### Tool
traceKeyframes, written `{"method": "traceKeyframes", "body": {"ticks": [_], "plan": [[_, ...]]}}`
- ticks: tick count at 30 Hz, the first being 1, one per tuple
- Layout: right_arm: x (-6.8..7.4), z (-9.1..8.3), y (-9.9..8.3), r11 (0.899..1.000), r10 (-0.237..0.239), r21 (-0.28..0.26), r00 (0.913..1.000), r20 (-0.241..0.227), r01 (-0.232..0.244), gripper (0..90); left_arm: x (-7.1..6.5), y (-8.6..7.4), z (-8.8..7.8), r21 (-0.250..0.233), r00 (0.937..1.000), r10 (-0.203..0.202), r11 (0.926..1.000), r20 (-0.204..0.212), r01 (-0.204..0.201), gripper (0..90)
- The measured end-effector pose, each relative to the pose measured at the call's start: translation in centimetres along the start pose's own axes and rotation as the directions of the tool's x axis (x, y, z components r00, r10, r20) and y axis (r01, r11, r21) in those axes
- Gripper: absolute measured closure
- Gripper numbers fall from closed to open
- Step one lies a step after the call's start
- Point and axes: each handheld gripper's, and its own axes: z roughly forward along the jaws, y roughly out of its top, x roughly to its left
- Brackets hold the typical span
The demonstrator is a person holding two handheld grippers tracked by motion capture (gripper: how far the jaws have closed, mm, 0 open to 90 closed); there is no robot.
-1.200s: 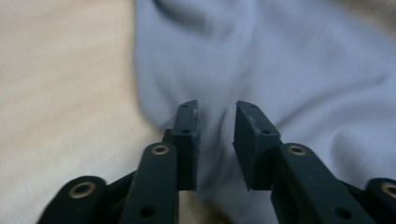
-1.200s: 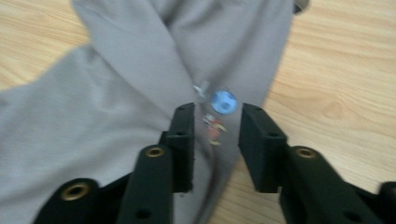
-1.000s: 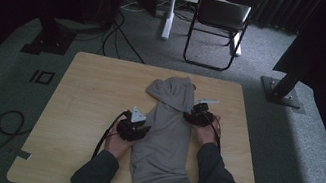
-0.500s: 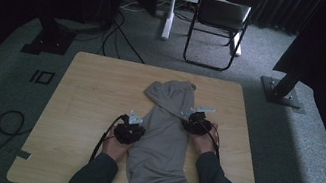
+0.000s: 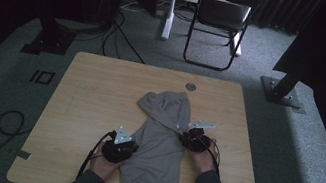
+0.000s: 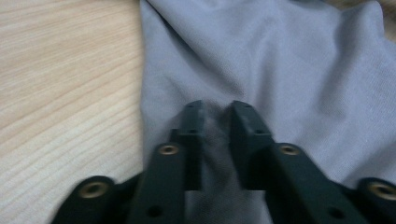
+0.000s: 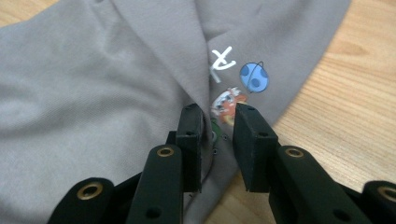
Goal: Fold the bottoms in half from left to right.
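**Soft grey shirt, pinched at both side edges**

You had the grey knit cotton shirt point(image 5: 160, 152) lying lengthwise down the middle of the pale wooden counter point(image 5: 94, 94), its near end running off the counter edge toward you. Your left gripper point(image 6: 215, 112) sat at the shirt's left edge, fingers point(image 6: 194, 126) close together with a ridge of cloth gathered between them; they had just been opening a little. Your right gripper point(image 7: 218, 114) was at the right edge, by the small colourful cartoon print point(image 7: 233, 88), fingers point(image 7: 250, 135) just closing with a fold between them; whether either pair fully clamped, I couldn't tell.

Handling, judged: light, limp, stretchy, not fragile. It would sag and bunch, so it wanted edge or seam grips, both sides lifted together.
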Motion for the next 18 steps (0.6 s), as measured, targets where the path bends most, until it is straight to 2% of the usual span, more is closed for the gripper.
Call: {"method": "traceKeyframes", "body": {"ticks": [3, 7, 9, 11, 14, 18], "plan": [[0.5, -0.3, 0.7, 0.998, -0.044, -0.039, 0.999, 0.002, 0.044, 70.7, 0.7, 0.6, 0.1, -0.018, 0.9999, -0.009, 0.9998, -0.014, 0.009, 67.8], [1.7, -0.1, 3.1, 0.992, -0.105, -0.072, 0.9944, -0.014, 0.103, 70.7, 1.8, 1.7, 0.9, -0.022, 0.9988, -0.025, 0.9995, -0.042, 0.024, 67.2], [2.5, 0.5, 4.5, 0.987, -0.143, -0.083, 0.9893, -0.026, 0.141, 71.8, 2.0, 2.1, 1.3, -0.012, 0.9986, -0.025, 0.9996, -0.047, 0.025, 69.5], [3.2, 1.4, 5.9, 0.984, -0.162, -0.09, 0.9851, -0.057, 0.156, 72.1, 2.0, 2.2, 1.6, -0.005, 0.9985, -0.015, 0.9999, -0.053, 0.015, 73.6], [4.3, 2.8, 7.8, 0.973, -0.216, -0.088, 0.975, -0.051, 0.211, 69.9, 2.0, 2.1, 1.9, 0.008, 0.9981, -0.012, 0.9999, -0.061, 0.013, 80.7], [5.8, 4.9, 9.5, 0.964, -0.264, -0.044, 0.9634, -0.046, 0.262, 61.3, 2.2, 1.9, 2.0, 0.015, 0.9979, -0.016, 0.9997, -0.063, 0.017, 84.2]]}}
